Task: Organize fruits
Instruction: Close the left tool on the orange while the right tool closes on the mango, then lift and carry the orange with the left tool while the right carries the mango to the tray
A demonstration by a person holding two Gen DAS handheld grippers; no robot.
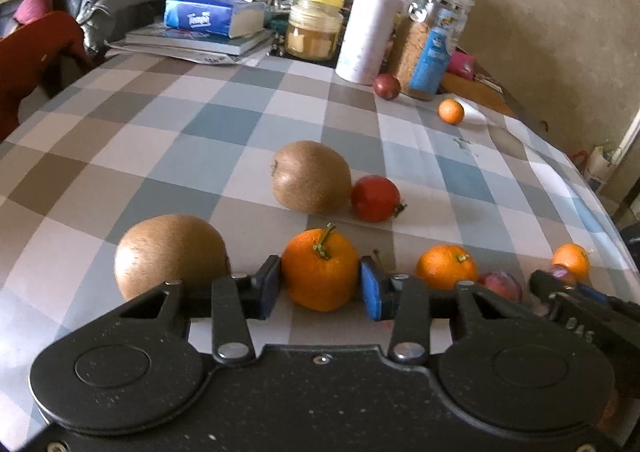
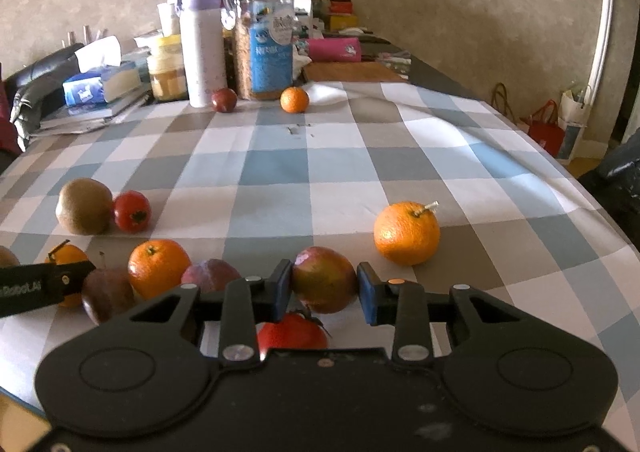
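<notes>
Fruits lie on a checked tablecloth. My left gripper (image 1: 320,288) has its blue pads against both sides of an orange with a stem (image 1: 320,270). A kiwi (image 1: 170,254) sits just left of it, and a second kiwi (image 1: 310,176) and a red tomato (image 1: 375,198) lie further out. My right gripper (image 2: 323,288) has its jaws around a red-green plum (image 2: 324,278); the left pad touches it, and a small gap shows at the right pad. A tomato (image 2: 292,334) lies under it. Oranges (image 2: 158,268) (image 2: 406,234) and plums (image 2: 108,294) (image 2: 210,276) lie beside it.
At the table's far end stand a white and purple flask (image 1: 366,20), a glass jar (image 1: 434,36), a yellow-lidded jar (image 1: 314,26), a tissue pack on books (image 1: 212,16), a dark plum (image 1: 387,87) and a small orange (image 1: 451,111). Bags (image 2: 546,126) stand on the floor at the right.
</notes>
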